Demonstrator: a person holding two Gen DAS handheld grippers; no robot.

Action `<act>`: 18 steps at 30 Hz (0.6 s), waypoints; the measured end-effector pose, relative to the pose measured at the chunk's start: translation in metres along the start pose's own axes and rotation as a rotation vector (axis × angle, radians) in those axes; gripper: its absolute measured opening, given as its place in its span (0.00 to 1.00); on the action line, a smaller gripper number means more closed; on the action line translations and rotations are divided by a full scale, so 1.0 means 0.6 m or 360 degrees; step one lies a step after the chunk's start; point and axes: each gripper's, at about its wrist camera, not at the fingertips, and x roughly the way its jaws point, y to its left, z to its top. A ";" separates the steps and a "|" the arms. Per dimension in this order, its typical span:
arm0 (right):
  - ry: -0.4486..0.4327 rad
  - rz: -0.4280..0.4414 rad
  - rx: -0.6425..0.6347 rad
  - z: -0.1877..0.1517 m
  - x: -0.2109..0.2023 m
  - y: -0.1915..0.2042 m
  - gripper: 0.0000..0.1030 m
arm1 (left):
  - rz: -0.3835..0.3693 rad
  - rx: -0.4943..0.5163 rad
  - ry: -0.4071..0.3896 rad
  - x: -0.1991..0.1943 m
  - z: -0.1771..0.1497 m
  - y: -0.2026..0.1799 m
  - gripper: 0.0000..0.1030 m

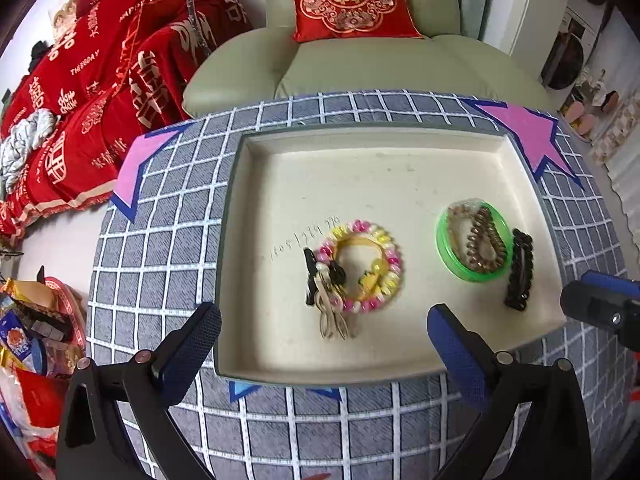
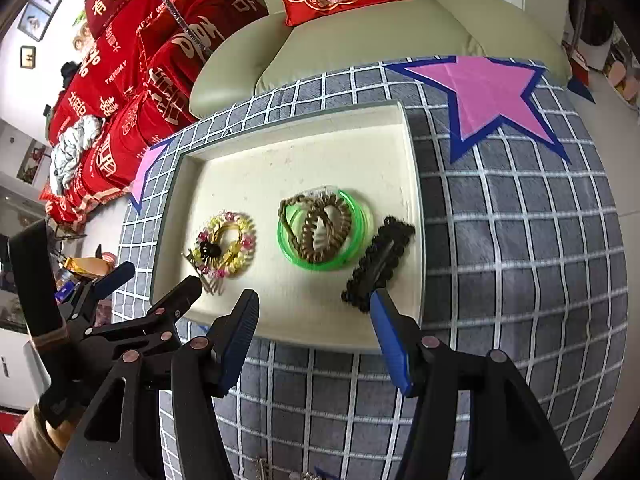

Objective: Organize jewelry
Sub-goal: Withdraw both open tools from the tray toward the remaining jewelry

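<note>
All the jewelry sits in the tray (image 1: 400, 140): bead bracelet (image 1: 362, 266) at nine o'clock, green bangle (image 1: 472, 240) at three. Both my hand-held grippers, left (image 1: 324, 332) and right (image 2: 314, 320), hang wide apart, holding nothing. Little seems left.

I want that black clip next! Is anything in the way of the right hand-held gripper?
Nothing visible is. The right hand-held gripper is open just above the black hair clip, which lies beside the green bangle in the tray.

A cream tray (image 1: 400, 152) holds a beaded bracelet (image 1: 362, 266), green bangle (image 1: 444, 236) (coiled ties inside) and black clip (image 1: 520, 276).
</note>
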 end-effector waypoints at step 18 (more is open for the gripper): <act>0.0169 -0.0048 0.0029 -0.175 -0.028 -0.023 0.71 | -0.0048 0.0044 0.0139 -0.061 -0.183 0.013 1.00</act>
